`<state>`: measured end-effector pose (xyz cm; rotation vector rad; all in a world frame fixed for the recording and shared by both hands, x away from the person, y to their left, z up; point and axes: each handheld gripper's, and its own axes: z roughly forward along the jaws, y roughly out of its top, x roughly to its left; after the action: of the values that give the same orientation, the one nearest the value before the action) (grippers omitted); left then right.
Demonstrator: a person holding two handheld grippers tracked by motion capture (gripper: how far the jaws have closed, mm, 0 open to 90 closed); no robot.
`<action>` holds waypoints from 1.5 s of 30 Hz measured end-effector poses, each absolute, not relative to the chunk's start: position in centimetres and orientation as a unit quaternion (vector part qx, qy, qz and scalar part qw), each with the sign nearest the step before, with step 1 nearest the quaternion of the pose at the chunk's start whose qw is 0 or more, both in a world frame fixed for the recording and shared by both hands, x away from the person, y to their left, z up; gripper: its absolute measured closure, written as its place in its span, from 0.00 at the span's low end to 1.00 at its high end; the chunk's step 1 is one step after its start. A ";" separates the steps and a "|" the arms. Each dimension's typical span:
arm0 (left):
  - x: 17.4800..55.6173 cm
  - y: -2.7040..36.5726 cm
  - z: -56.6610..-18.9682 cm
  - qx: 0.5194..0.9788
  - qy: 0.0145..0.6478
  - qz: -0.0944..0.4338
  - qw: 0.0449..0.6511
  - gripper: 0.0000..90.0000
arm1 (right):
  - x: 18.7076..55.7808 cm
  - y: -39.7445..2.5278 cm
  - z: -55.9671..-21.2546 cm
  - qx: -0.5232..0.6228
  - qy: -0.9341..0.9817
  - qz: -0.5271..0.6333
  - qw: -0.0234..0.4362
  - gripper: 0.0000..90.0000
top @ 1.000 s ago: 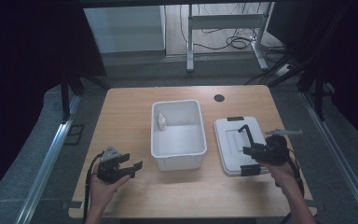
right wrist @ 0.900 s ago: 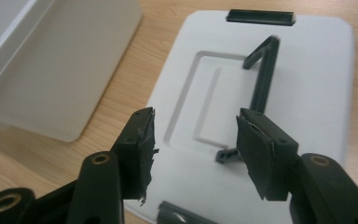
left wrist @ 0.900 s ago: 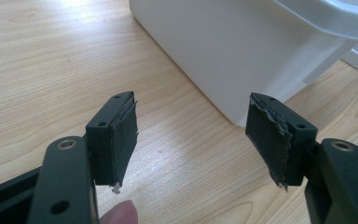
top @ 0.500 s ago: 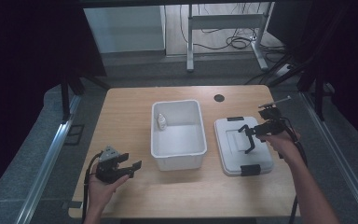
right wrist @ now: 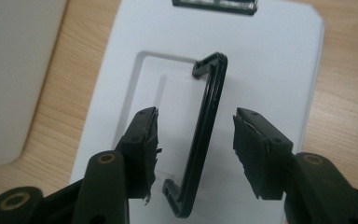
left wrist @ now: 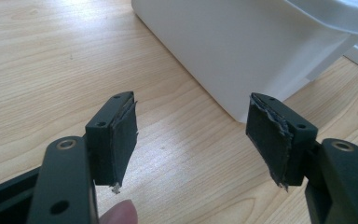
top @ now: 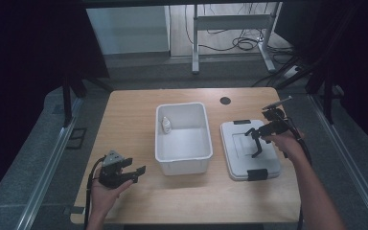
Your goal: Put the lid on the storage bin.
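Observation:
A white open bin point(top: 182, 139) stands mid-table with a small white bottle point(top: 166, 125) in its far left corner. To its right a white lid point(top: 249, 148) lies flat, a black latch at each end. The lid's black handle point(right wrist: 205, 135) stands up. My right gripper point(top: 255, 136) hangs over the lid, and the right gripper view shows it point(right wrist: 196, 119) open, a jaw on either side of the handle without touching it. My left gripper point(top: 136, 173) rests open near the table's front left, with nothing in it point(left wrist: 191, 102), facing the bin's wall point(left wrist: 261, 42).
A black round grommet point(top: 225, 100) sits in the wooden table point(top: 124, 124) near its far edge. Bare wood lies left of the bin and along the front. Beyond the table are a metal frame point(top: 230, 28), floor cables and dark curtains.
My right gripper has moved from the lid's near right corner away from the person and over the lid's handle. The left gripper has stayed put.

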<state>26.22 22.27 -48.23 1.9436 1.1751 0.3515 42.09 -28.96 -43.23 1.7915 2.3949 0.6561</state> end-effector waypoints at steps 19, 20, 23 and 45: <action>26.3 22.2 -48.4 0.774 0.468 0.138 0.404 0.37 | 44.0 -29.6 -45.8 0.608 0.772 0.184 -0.025 0.82; 26.3 22.2 -48.4 0.774 0.468 0.138 0.404 0.37 | 44.1 -29.7 -45.9 0.612 0.768 0.185 -0.032 0.84; 26.3 22.2 -48.4 0.774 0.468 0.138 0.404 0.37 | 44.2 -29.7 -45.9 0.618 0.763 0.186 -0.040 0.87; 26.4 22.2 -48.4 0.775 0.468 0.139 0.402 0.37 | 43.9 -29.5 -41.0 0.622 0.755 0.207 -0.011 0.95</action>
<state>26.36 22.18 -48.44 1.9575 1.1814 0.3523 43.94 -29.52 -41.01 1.9682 2.3893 0.6539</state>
